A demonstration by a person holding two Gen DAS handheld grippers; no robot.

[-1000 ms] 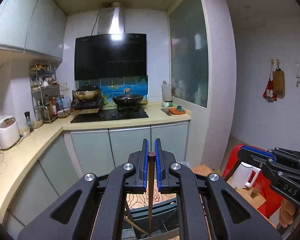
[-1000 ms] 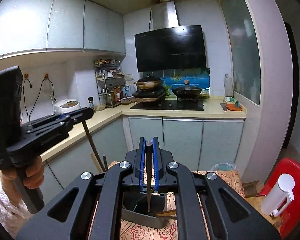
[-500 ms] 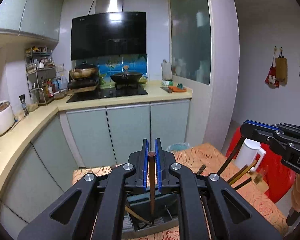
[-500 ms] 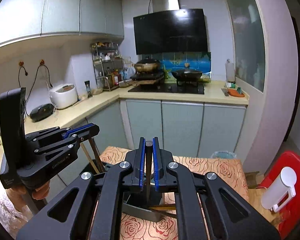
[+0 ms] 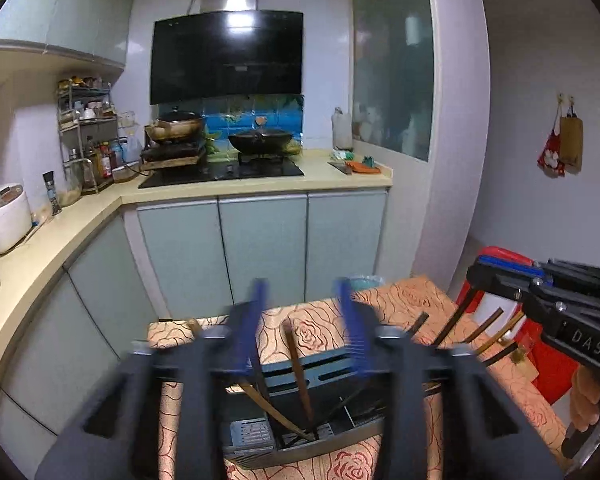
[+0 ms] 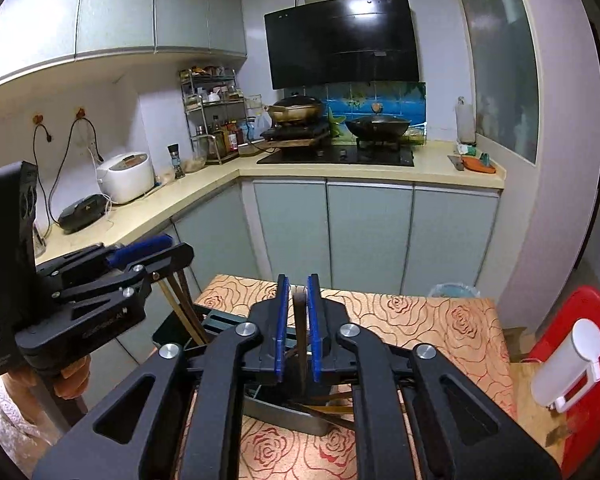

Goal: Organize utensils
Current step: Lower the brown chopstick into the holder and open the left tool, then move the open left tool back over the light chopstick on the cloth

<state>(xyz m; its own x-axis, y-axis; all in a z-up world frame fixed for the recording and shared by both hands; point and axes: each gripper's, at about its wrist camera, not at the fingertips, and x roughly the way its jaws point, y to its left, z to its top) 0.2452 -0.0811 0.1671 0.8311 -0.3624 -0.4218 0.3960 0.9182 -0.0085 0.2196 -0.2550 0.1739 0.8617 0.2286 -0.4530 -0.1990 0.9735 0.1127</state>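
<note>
Slim brown wooden chopstick (image 5: 298,364) stands in slotted grey holder (image 5: 300,374); rose-patterned tablecloth (image 5: 404,304) beneath.

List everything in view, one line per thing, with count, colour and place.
chopstick: one, brown, free between the opening left jaws, tip in holder
chopstick: one, dark, between the opening right jaws
utensil holder: one, dark grey, on table
table: one, rose-patterned cloth
range hood: one, black, above stove
wok: one, black, on stove
rice cooker: one, white, on counter
spice rack: one, metal, counter corner
left gripper: black, blue pads
right gripper: black, blue pads
</note>
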